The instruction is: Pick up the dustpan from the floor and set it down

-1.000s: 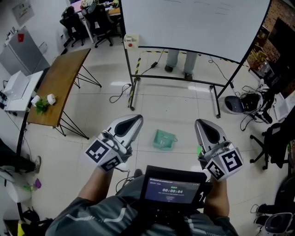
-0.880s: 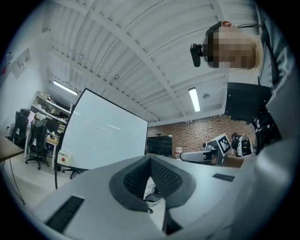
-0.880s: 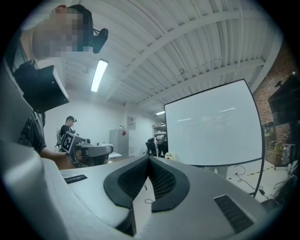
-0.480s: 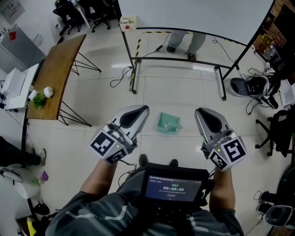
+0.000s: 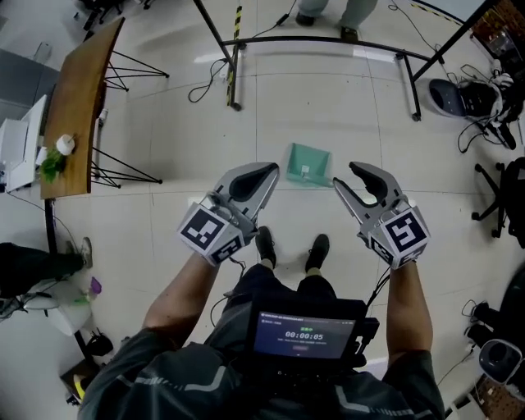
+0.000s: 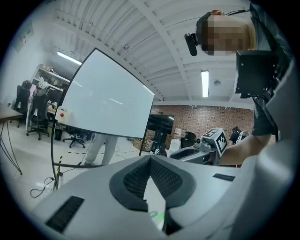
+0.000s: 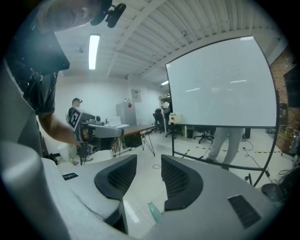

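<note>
A green dustpan [image 5: 308,164] lies on the pale tiled floor, just ahead of the person's shoes. My left gripper [image 5: 269,172] hovers to its left with the jaws shut and nothing in them. My right gripper [image 5: 345,177] hangs to the dustpan's right, its jaws opening with a clear empty gap between them. Neither gripper touches the dustpan. In the right gripper view the right gripper [image 7: 149,161] shows that gap, and a green sliver of dustpan [image 7: 153,212] lies below it. The left gripper [image 6: 150,159] has its pads meeting at the tips.
A whiteboard stand's black frame [image 5: 320,41] crosses the floor beyond the dustpan, with another person's feet [image 5: 328,12] behind it. A wooden table [image 5: 78,98] stands at the left. Cables, a grey device [image 5: 459,94] and an office chair [image 5: 502,205] crowd the right.
Both grippers have dropped toward the floor and now flank the dustpan. The right jaws have gone from shut to open. The head view has tilted further down.
</note>
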